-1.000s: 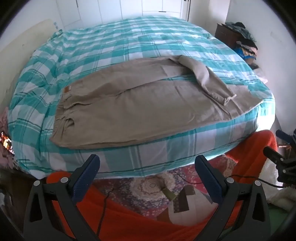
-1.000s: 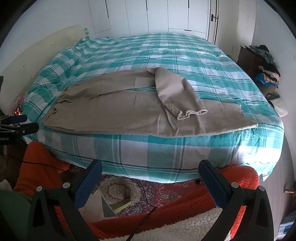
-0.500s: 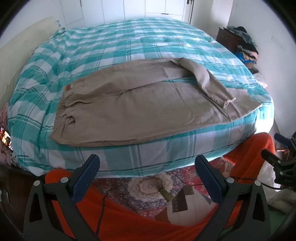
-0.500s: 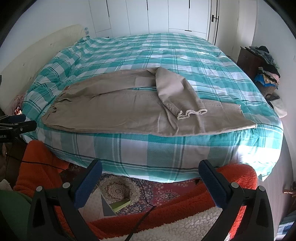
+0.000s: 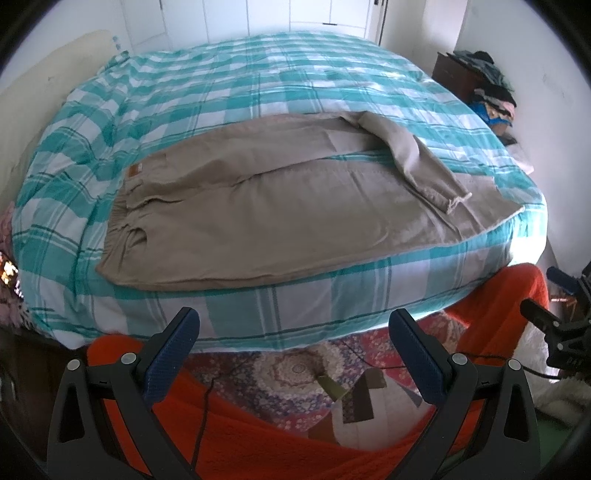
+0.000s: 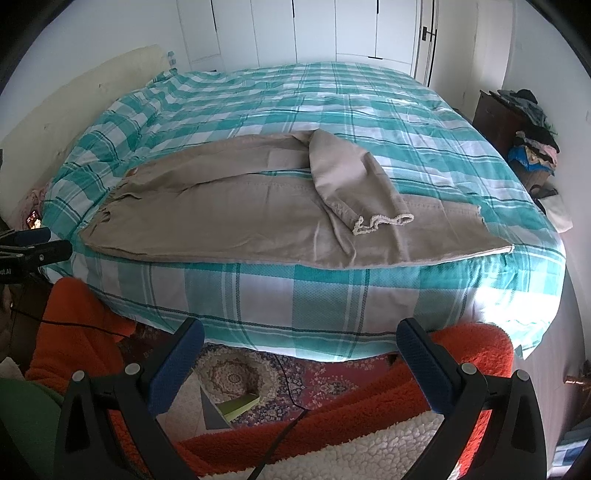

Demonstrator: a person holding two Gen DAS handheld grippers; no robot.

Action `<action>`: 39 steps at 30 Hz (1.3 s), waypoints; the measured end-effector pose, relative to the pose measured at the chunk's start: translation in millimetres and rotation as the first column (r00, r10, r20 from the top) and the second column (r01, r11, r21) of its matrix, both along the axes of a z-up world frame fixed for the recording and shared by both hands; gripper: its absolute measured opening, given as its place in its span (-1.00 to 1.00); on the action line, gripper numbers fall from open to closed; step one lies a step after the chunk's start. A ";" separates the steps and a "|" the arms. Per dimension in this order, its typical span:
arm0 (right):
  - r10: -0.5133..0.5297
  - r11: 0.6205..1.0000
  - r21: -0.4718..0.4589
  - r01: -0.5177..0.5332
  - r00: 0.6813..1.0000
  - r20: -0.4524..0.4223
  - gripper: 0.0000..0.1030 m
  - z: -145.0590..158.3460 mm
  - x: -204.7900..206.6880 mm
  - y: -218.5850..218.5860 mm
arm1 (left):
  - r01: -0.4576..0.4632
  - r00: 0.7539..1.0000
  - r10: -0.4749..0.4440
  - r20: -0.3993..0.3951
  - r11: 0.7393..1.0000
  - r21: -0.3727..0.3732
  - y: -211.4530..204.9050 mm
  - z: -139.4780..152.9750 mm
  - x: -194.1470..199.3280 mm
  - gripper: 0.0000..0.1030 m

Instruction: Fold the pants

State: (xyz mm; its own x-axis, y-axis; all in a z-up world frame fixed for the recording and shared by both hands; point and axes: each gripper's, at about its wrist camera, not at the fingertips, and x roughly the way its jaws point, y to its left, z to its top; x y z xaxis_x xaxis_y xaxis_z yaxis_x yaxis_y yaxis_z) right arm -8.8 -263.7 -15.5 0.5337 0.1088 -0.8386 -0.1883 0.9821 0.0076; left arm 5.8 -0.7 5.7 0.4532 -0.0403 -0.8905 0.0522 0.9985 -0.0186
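Beige pants (image 5: 280,218) lie flat along the near edge of a bed with a teal and white checked cover (image 5: 258,85), waistband to the left. The far leg is bent back over the near leg, its frayed hem (image 6: 384,223) lying on top. My left gripper (image 5: 293,332) is open and empty, held off the bed's near edge below the pants. My right gripper (image 6: 301,345) is open and empty, also off the near edge. The pants also show in the right wrist view (image 6: 258,218).
An orange fleece blanket (image 5: 258,435) and a patterned rug (image 6: 236,376) lie on the floor below the grippers. A dark cabinet with piled clothes (image 6: 524,122) stands at the right wall. White wardrobe doors (image 6: 332,33) stand behind the bed.
Both grippers have drifted slightly forward and up toward the bed. The pants have not moved. Both grippers stay open.
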 end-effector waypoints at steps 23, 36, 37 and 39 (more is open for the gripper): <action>0.004 1.000 -0.007 -0.004 1.000 -0.021 0.99 -7.4 2.5 0.9 | -0.002 1.000 0.002 -0.006 1.000 -0.013 -1.5 -3.0 4.1 0.99; 0.025 1.000 -0.002 -0.025 0.999 -0.031 0.99 -7.9 3.9 2.1 | -0.002 0.999 0.003 0.044 1.000 -0.025 1.4 -2.7 -2.2 0.99; 0.032 0.999 -0.008 -0.032 0.999 -0.035 0.99 -8.3 4.3 4.5 | -0.001 0.999 0.002 0.045 1.000 -0.026 2.6 -4.0 -2.3 0.99; 0.044 0.999 -0.018 -0.045 0.998 -0.036 0.99 -7.3 4.1 9.4 | -0.004 0.999 0.005 0.049 0.999 -0.034 5.5 -5.5 -1.6 0.99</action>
State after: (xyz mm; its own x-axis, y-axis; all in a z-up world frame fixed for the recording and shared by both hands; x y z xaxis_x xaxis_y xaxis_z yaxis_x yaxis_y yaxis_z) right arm -4.7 -254.2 -22.8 0.4989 0.1154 -0.8589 -0.2317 0.9728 -0.0038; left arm 4.1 4.8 0.2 0.4965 -0.0677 -0.8654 0.0494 0.9975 -0.0497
